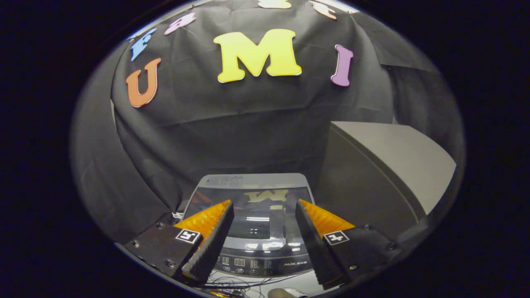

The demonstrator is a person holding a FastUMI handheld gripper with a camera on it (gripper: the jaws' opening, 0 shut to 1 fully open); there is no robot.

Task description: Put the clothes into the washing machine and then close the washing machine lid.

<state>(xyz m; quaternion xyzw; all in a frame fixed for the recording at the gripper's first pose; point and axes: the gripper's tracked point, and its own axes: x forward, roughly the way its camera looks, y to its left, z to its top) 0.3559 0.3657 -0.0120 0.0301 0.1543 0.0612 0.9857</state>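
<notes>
Washer (252,223) lid shut, below spread, empty jaws.

one washing machine (253,219) with one glass lid (252,211) and one control panel (256,261). one grey box (381,174) beside it. one gripper (264,221) with two fingers (209,244), spread apart over the lid.

The fingers (215,236) hide perhaps much of the washing machine's lid (252,223).
</notes>
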